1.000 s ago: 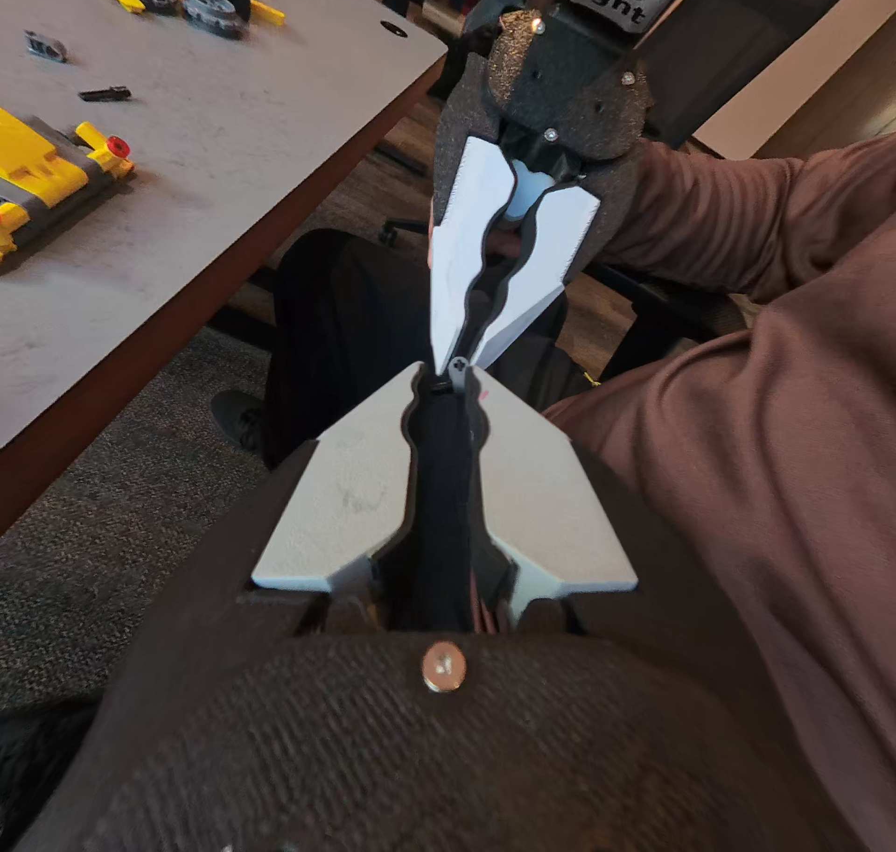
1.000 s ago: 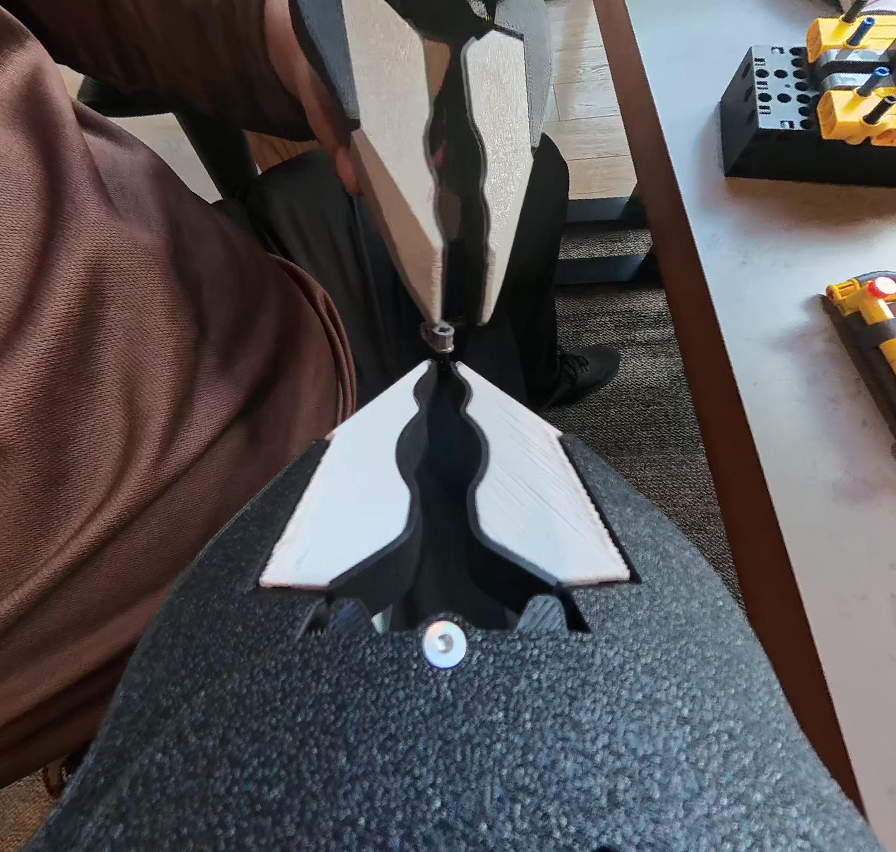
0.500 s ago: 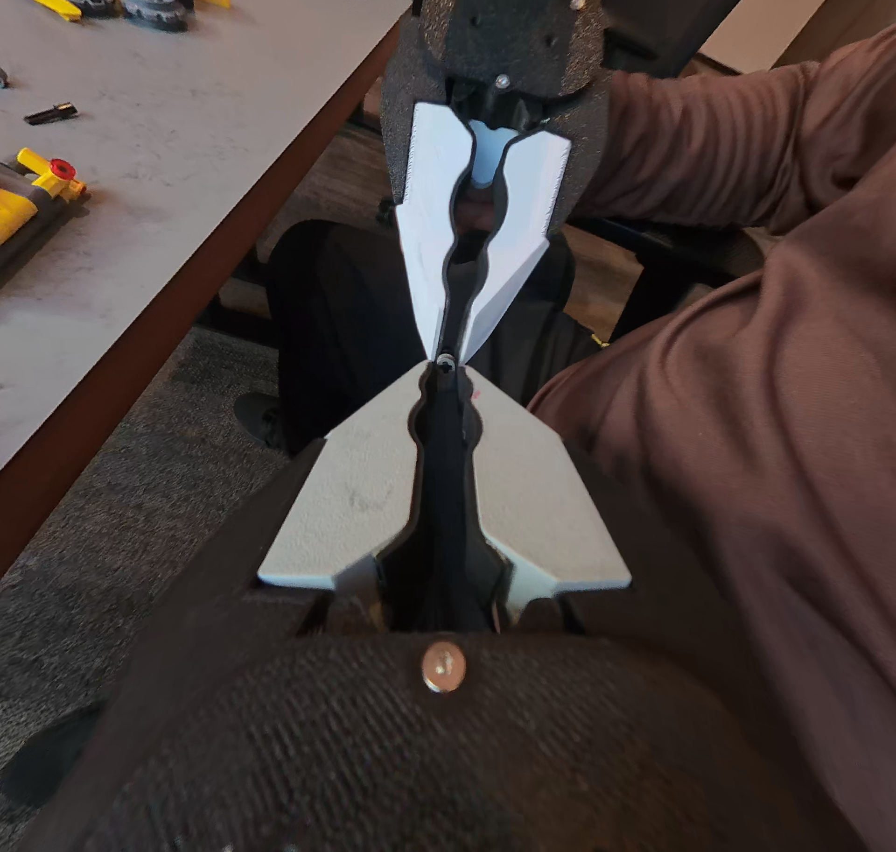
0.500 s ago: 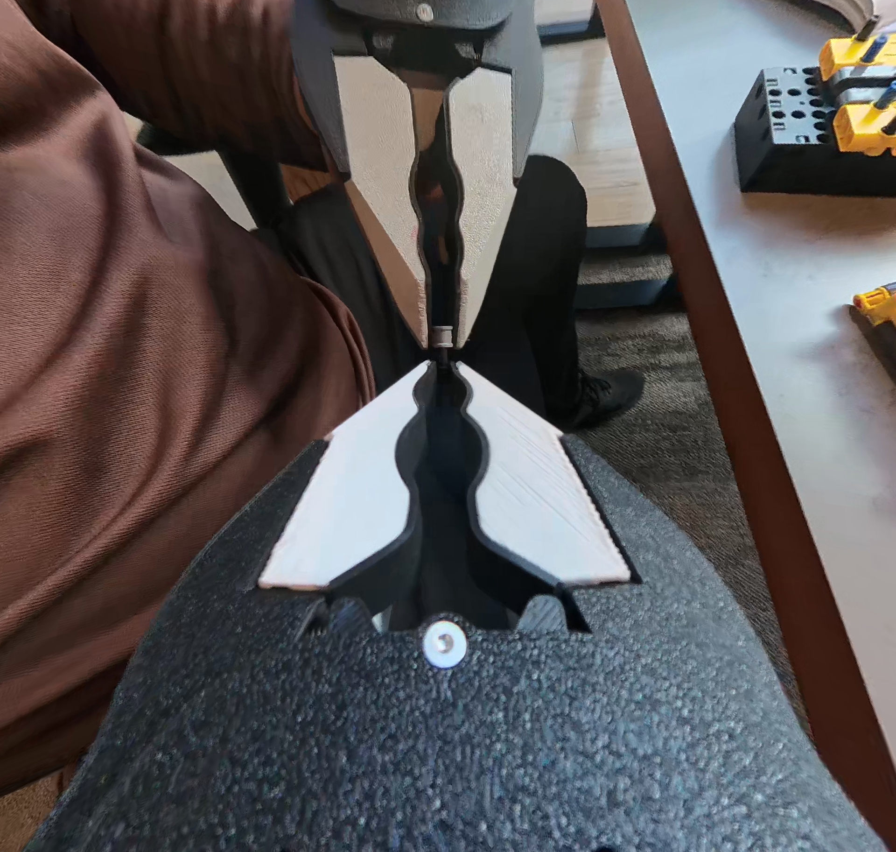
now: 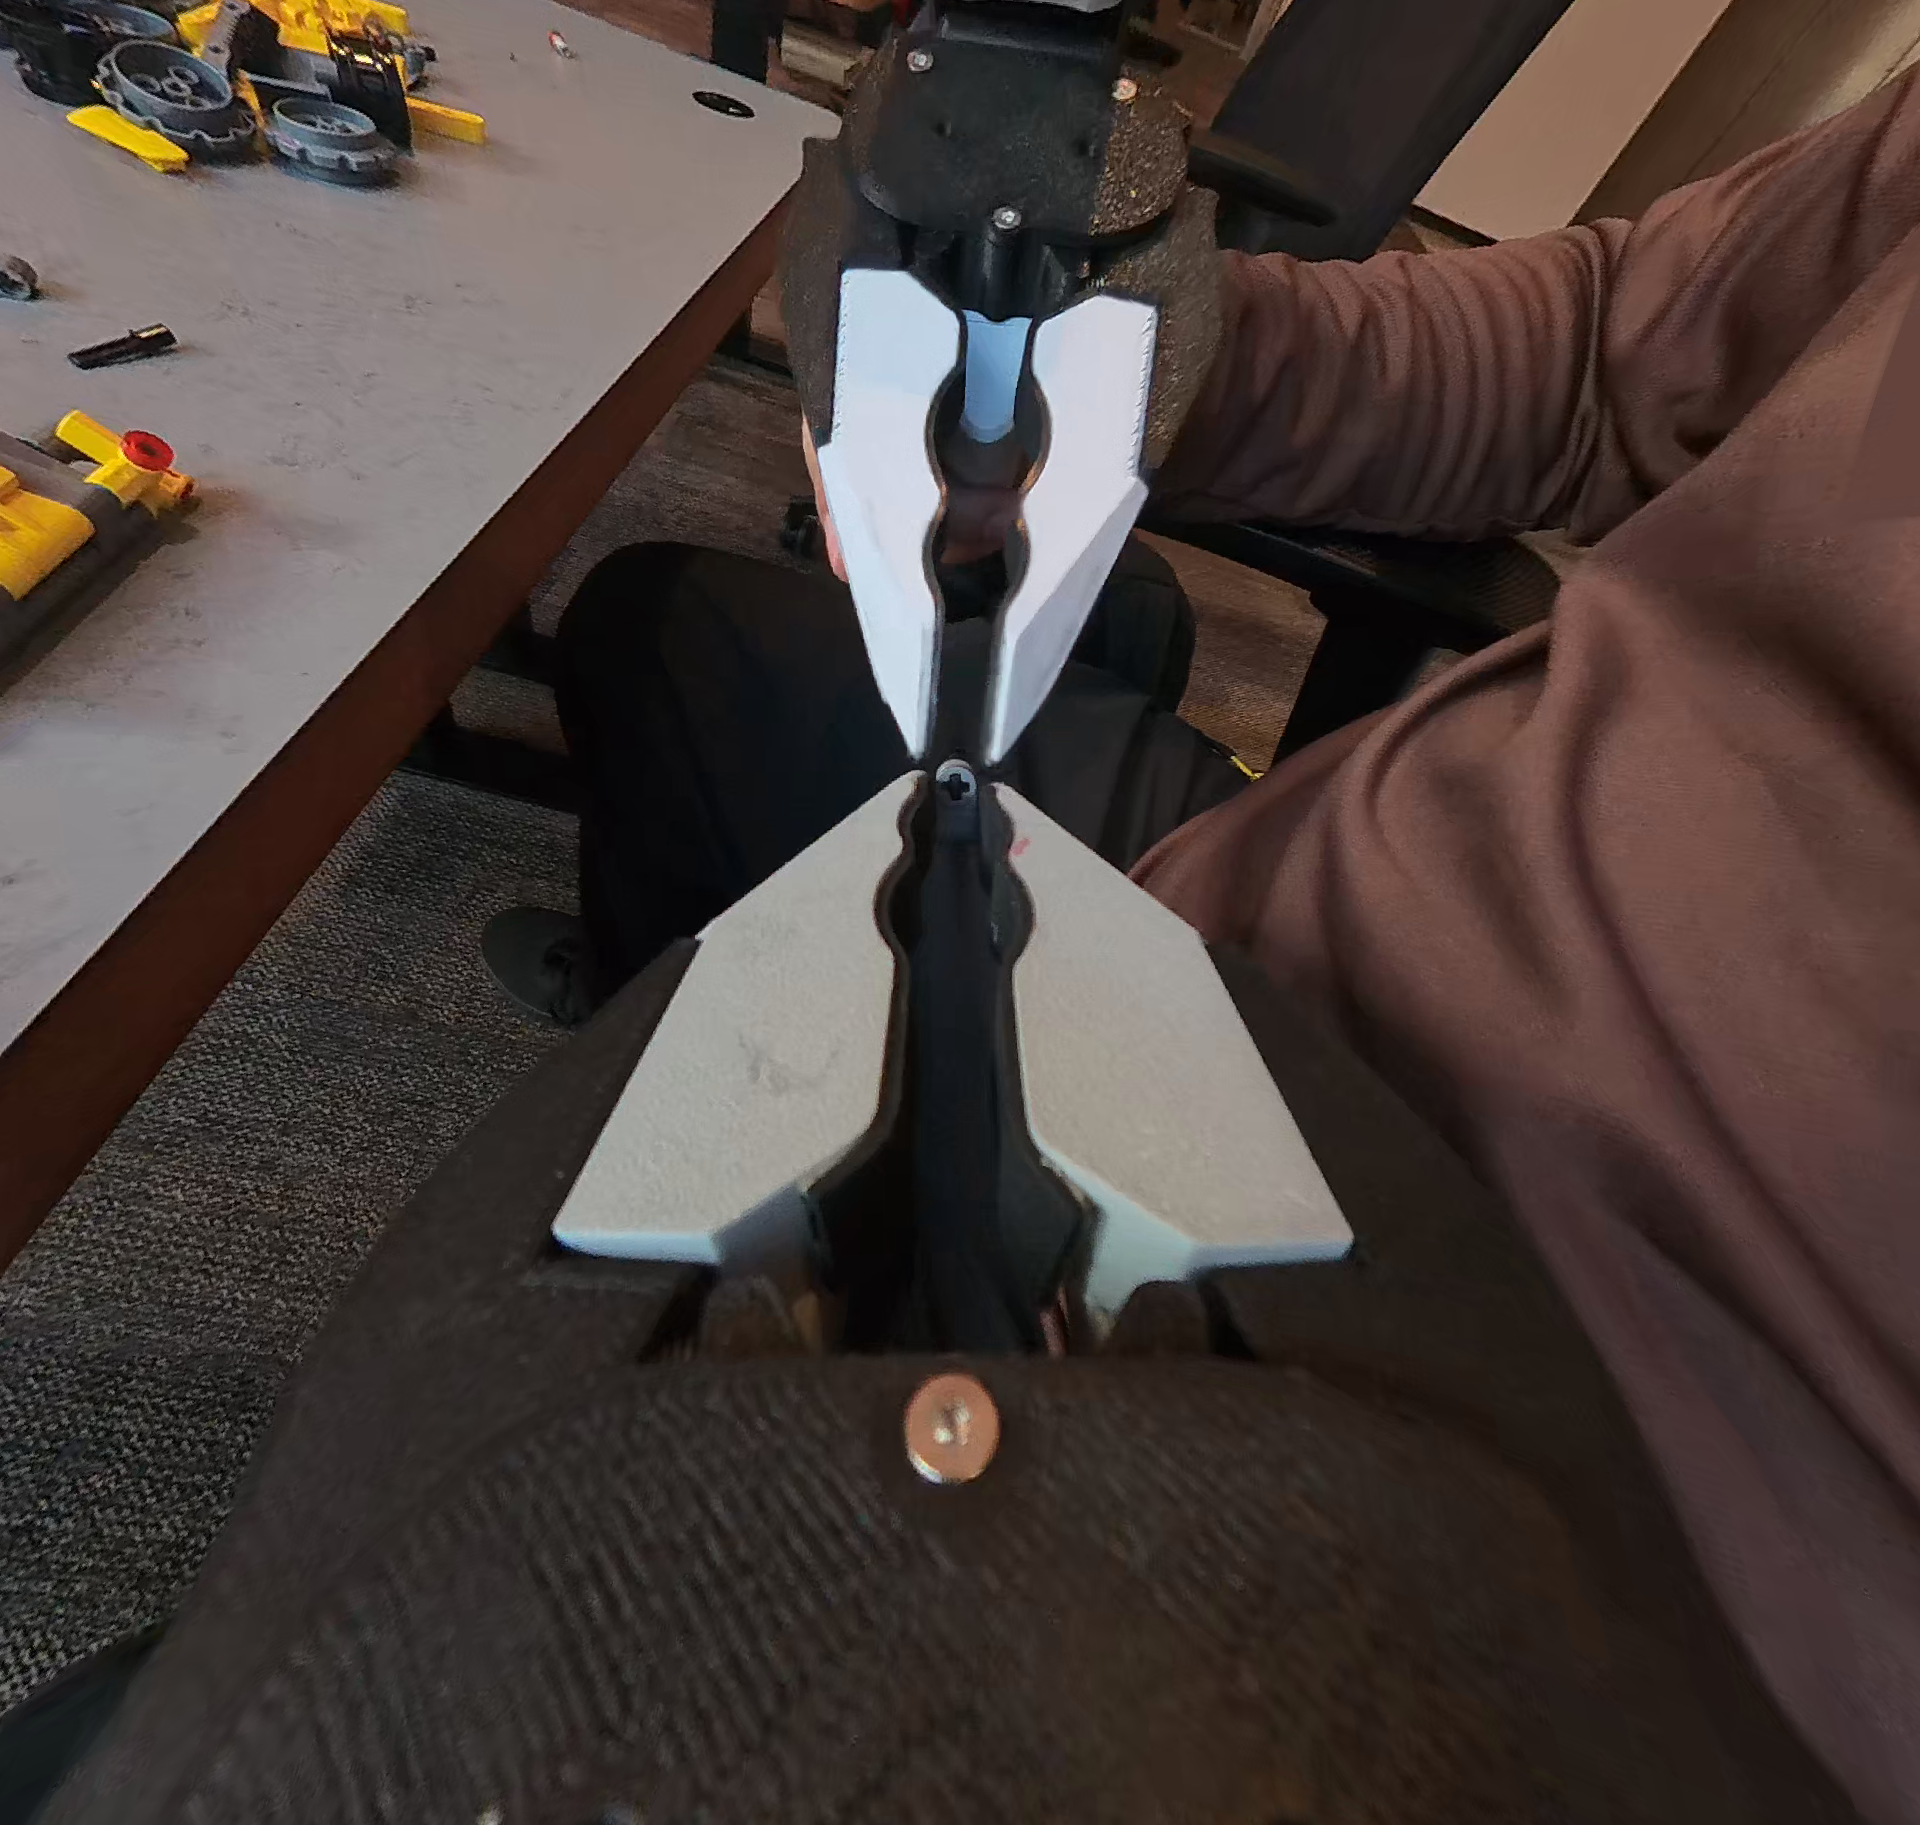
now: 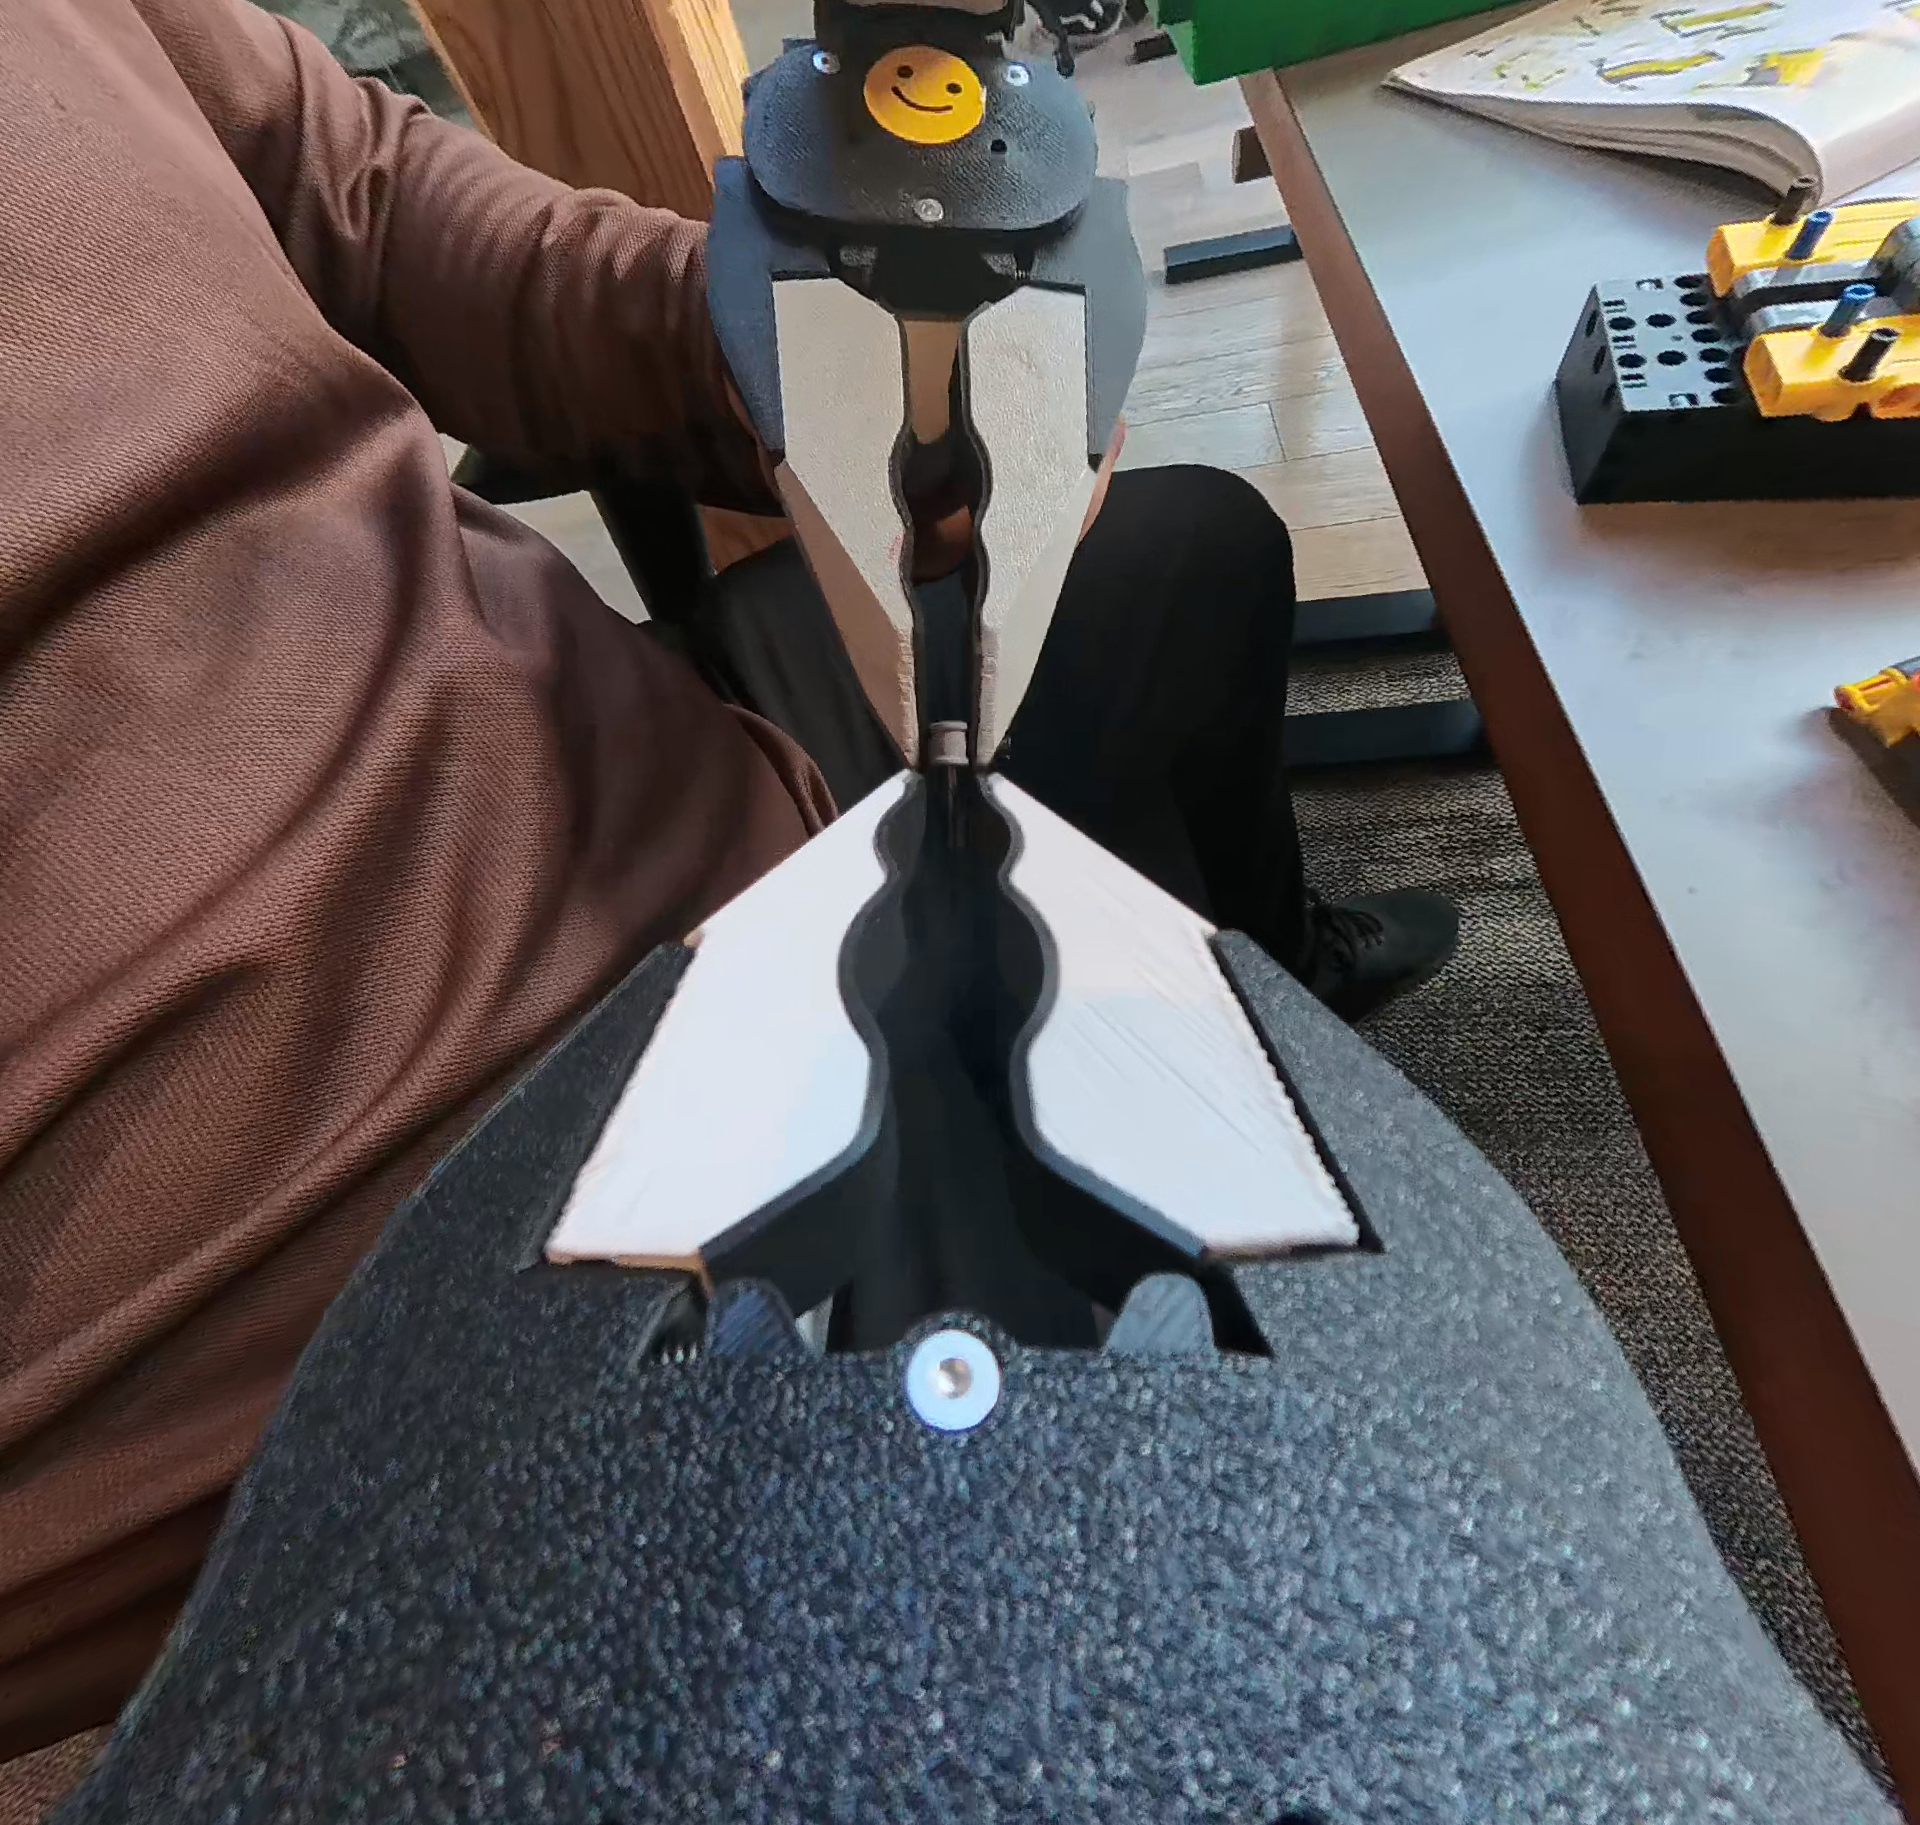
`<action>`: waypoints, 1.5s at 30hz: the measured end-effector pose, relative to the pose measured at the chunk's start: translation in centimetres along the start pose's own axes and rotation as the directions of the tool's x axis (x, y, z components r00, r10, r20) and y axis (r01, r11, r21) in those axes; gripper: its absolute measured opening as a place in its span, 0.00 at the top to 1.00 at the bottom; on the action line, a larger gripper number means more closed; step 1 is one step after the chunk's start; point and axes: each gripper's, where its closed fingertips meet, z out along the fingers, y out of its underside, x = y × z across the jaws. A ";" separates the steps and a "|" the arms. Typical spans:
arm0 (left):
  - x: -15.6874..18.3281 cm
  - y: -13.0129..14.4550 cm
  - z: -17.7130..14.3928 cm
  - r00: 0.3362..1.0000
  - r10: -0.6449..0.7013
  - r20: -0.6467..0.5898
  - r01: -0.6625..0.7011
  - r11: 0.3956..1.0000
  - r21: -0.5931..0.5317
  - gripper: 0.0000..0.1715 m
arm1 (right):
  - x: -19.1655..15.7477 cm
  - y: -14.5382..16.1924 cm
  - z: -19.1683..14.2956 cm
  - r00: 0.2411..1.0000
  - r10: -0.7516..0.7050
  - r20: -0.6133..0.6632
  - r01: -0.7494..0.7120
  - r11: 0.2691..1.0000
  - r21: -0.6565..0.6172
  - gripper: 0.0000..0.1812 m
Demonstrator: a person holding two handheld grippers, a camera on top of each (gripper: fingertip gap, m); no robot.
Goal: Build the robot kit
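Note:
My two grippers meet tip to tip in the air over a person's lap, beside the table edge. My left gripper (image 5: 954, 790) is shut on a small grey bush (image 5: 954, 776) with a cross-shaped hole, held at its very tips. The bush also shows in the right wrist view (image 6: 945, 741). My right gripper (image 6: 949, 776) is shut on a thin black pin (image 6: 951, 801) that points into the bush. The right gripper (image 5: 954, 749) faces me in the left wrist view, and the left gripper (image 6: 948, 736) faces me in the right wrist view.
A grey table (image 5: 343, 404) with a brown edge runs beside the grippers. It carries yellow and grey construction parts (image 5: 239, 71), a black holed block with yellow pieces (image 6: 1745, 373) and an open booklet (image 6: 1662, 82). A person's brown sleeve (image 5: 1558, 840) and dark legs (image 6: 1164, 653) are close by. Only a small space, under 4 cm, lies between the two pairs of fingers.
The right gripper has straightened from a tilt and now lines up squarely with the left one. Both stay tip to tip with the bush and pin between them.

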 end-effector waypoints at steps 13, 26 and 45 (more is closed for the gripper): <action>-0.1 -0.1 0.0 1.000 0.002 0.010 -0.002 1.000 0.013 0.97 | 0.1 0.0 0.3 1.000 -0.001 -0.003 0.001 1.000 0.002 1.00; -0.4 1.2 0.4 0.995 0.082 0.055 -0.077 0.993 -0.086 0.97 | 0.2 1.2 1.0 0.991 -0.116 -0.060 0.108 0.987 -0.120 1.00; -0.9 4.5 1.2 0.963 0.192 0.191 -0.141 0.957 -0.252 0.97 | 0.4 4.7 2.5 0.957 -0.269 -0.105 0.225 0.923 -0.312 1.00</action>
